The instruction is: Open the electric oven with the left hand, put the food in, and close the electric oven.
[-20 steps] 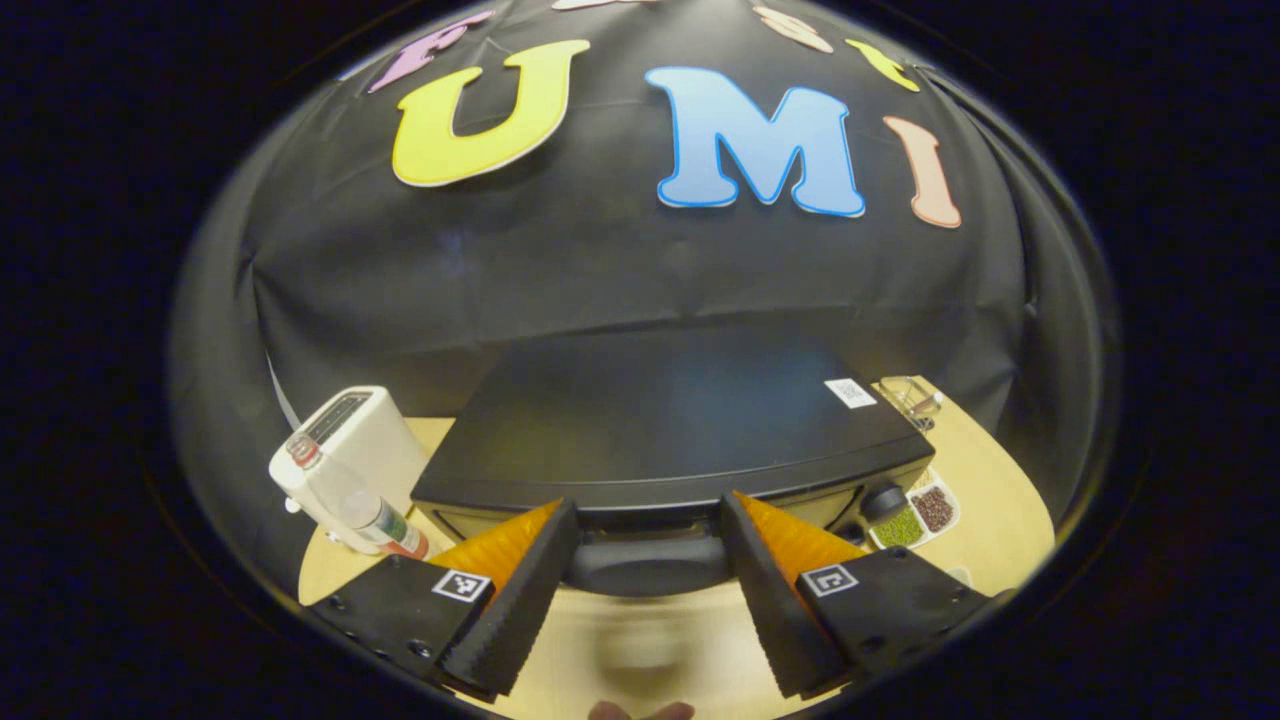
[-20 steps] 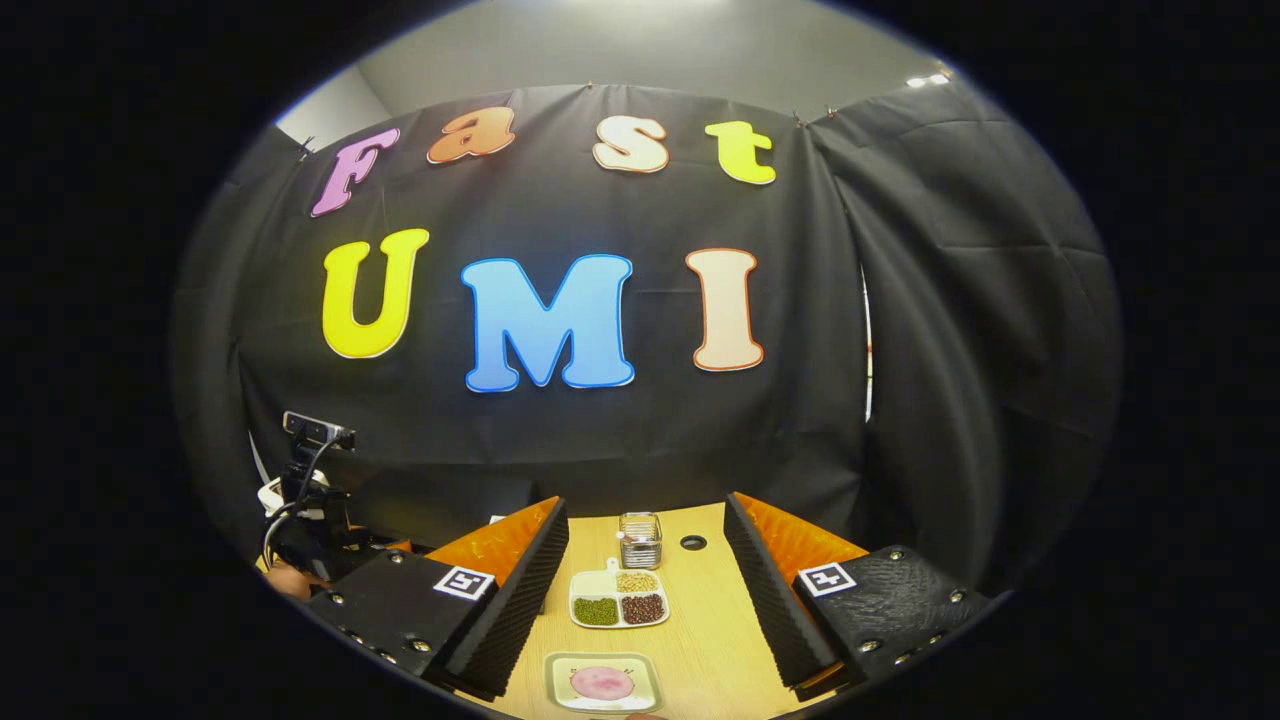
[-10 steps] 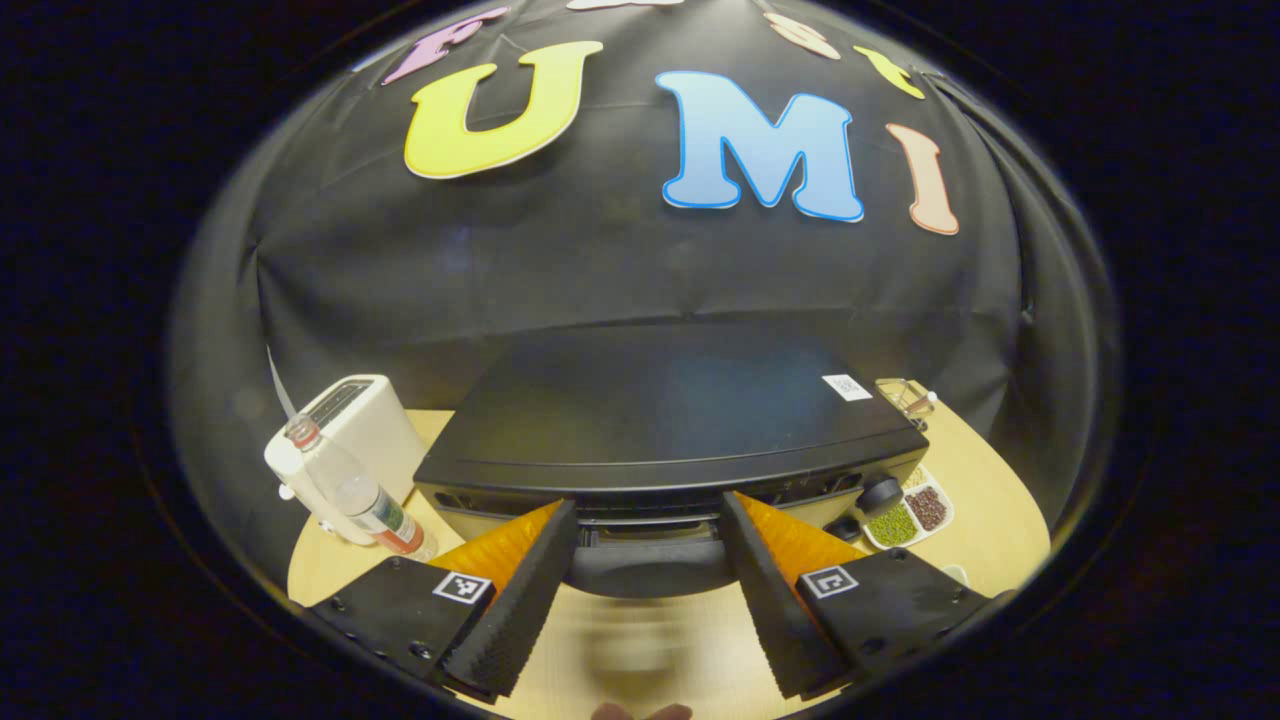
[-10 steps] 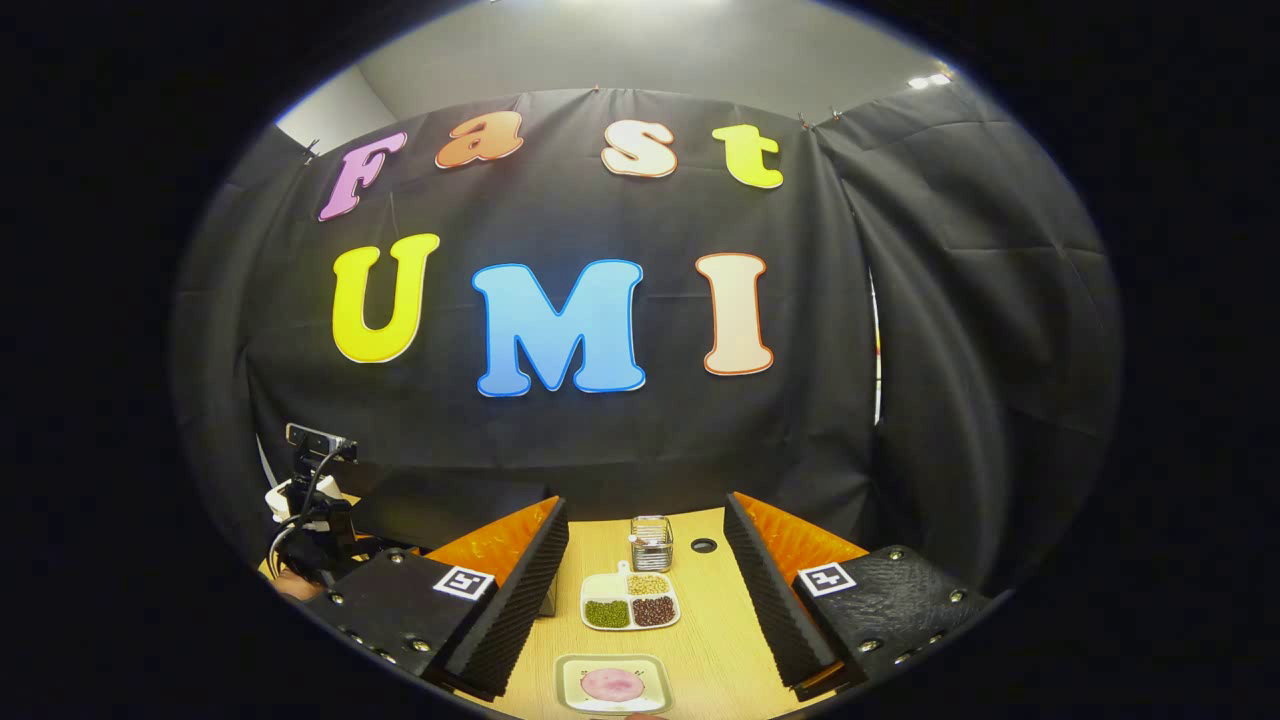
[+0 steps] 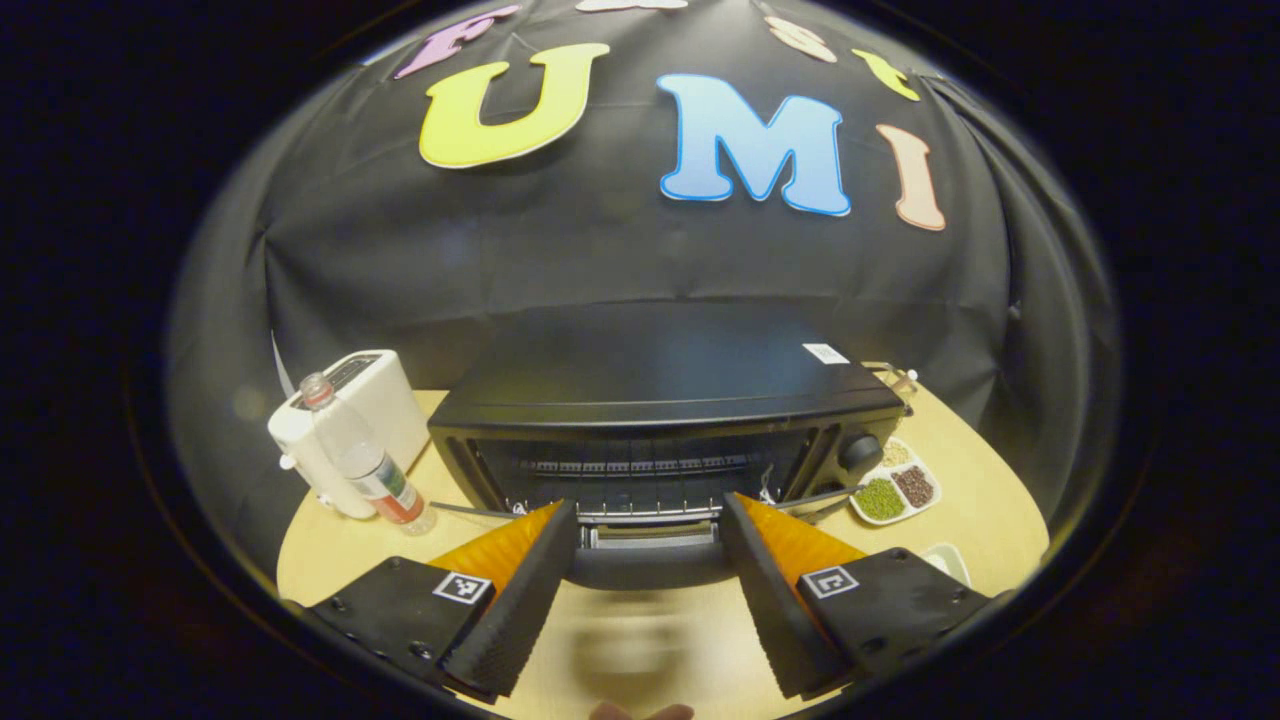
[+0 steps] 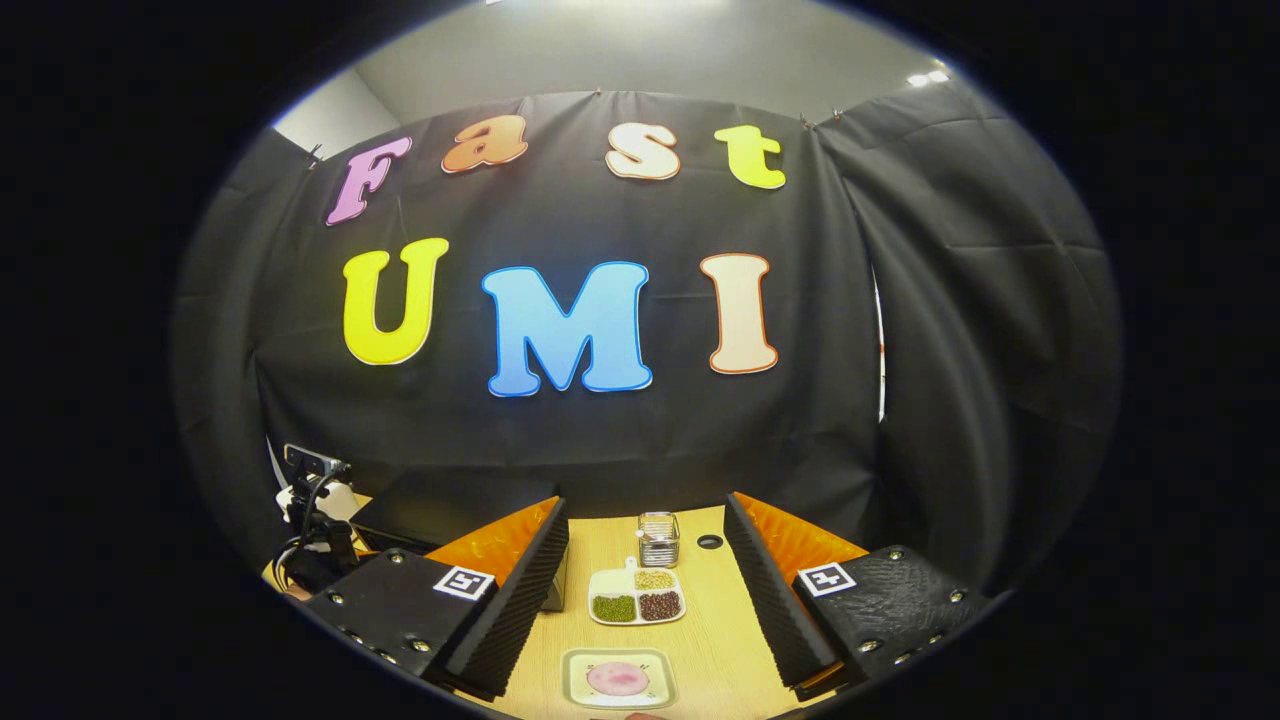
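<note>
The electric oven point(image 5: 660, 400) is standing open, rack point(image 5: 630, 468) bare; left gripper point(image 5: 648, 580) fingers are straddling its handle point(image 5: 645, 565), contact unclear; right gripper point(image 6: 648, 590) fingers are hanging spread above a plate point(image 6: 572, 690) carrying pink food point(image 6: 617, 678); a divided dish point(image 6: 600, 585) is holding beans.

a light wooden table point(image 5: 985, 520) is seen in the left gripper view, with a black electric oven point(image 5: 660, 395) set at its middle, door lowered and rack exposed. to the oven's left a white toaster point(image 5: 365, 400) is placed, and a clear plastic bottle point(image 5: 360, 462) is stood just in front of it. on the oven's other side a divided dish of beans point(image 5: 895, 488) is laid, with a small wire holder point(image 5: 893, 378) behind it near the cloth. in the right gripper view the same tabletop point(image 6: 715, 640) is shown, where a small plate with a pink slice of food point(image 6: 618, 679) is set nearest the camera, the divided dish point(image 6: 637, 601) beyond it, then the wire holder point(image 6: 659, 538) and a dark round hole point(image 6: 709, 541) in the surface.
</note>
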Available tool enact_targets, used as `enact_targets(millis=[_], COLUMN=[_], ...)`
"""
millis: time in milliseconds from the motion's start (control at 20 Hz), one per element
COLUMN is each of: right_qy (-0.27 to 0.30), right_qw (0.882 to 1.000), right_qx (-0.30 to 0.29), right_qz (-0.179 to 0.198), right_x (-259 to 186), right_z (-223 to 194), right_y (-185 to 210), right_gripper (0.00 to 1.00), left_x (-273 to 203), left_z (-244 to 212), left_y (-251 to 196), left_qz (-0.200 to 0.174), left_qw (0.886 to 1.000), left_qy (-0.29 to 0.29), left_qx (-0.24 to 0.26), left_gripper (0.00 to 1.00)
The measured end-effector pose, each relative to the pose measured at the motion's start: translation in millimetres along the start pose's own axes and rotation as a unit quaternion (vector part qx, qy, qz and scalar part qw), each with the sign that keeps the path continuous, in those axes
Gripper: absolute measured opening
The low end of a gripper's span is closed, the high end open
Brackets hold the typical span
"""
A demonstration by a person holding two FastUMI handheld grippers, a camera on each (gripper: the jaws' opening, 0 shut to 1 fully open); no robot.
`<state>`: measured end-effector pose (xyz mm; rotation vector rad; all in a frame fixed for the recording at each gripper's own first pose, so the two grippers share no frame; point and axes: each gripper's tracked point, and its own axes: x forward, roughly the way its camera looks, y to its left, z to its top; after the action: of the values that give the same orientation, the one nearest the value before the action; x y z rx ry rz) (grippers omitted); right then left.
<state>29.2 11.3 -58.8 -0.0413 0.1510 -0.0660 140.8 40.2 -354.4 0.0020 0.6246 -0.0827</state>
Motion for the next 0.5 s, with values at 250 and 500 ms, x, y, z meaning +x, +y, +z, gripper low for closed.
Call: enact_targets(millis=[250,500], right_qy=[0.005,0.008], right_qw=[1.0,1.0], right_qx=[0.002,0.004], right_qz=[-0.002,-0.006], right_x=[-9,-15], right_z=[-3,-7], right_y=[-3,-6], right_gripper=[0.95,0.95], left_x=[-10,-17], left_z=[-18,-36], left_y=[-1,-3], left_qz=[0.001,0.0], left_qw=[1.0,1.0], left_qy=[0.006,0.015], left_qx=[0.0,0.011], left_gripper=[0.97,0.93])
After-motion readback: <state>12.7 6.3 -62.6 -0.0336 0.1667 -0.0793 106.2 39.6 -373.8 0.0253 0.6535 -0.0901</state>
